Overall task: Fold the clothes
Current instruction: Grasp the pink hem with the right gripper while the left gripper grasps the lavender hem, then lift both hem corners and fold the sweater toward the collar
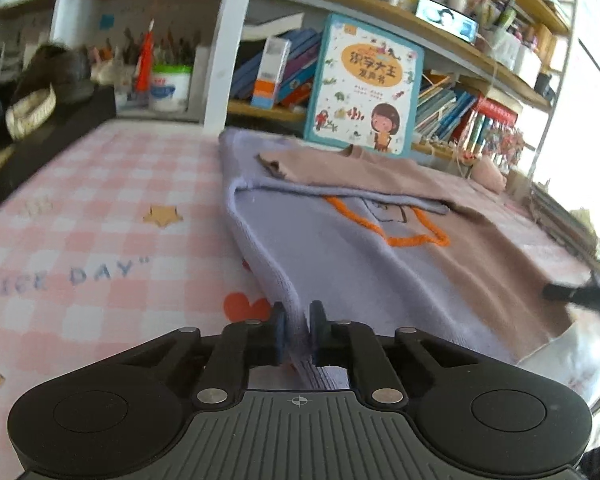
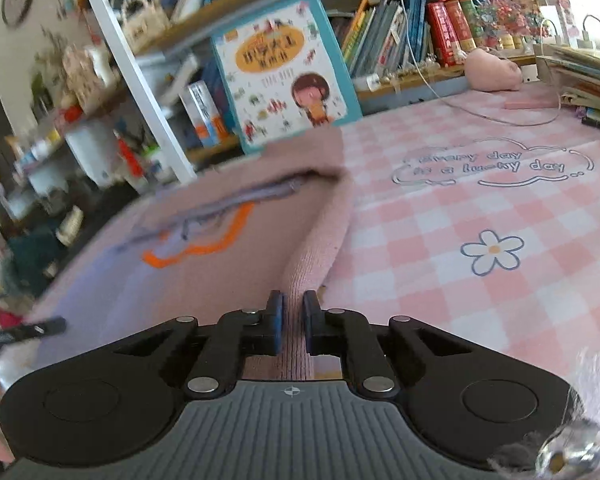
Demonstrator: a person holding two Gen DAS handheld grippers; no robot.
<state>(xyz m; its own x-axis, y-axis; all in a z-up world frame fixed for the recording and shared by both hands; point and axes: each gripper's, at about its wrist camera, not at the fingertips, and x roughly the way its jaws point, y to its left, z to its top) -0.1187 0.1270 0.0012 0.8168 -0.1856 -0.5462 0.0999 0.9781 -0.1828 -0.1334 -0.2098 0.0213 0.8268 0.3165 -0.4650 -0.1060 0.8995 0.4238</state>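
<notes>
A knit sweater [image 1: 340, 256], lilac on the left half and dusty pink on the right with an orange outline on the chest, lies on a pink checked tablecloth [image 1: 100, 200], its sleeves folded across the chest. My left gripper [image 1: 298, 328] is shut on the sweater's lilac bottom-left edge. In the right wrist view the sweater [image 2: 220, 264] spreads to the left. My right gripper [image 2: 292, 326] is shut on its pink bottom-right edge, which rises in a ridge. Each gripper's tip shows at the far side of the other's view.
A shelf unit with books stands behind the table; a large blue picture book [image 1: 364, 84] leans against it just beyond the sweater's collar. A pink plush [image 2: 492, 70], a white cable [image 2: 480, 114] and stacked books [image 2: 588, 80] lie at the back right. Dark bags [image 1: 32, 92] sit at the left.
</notes>
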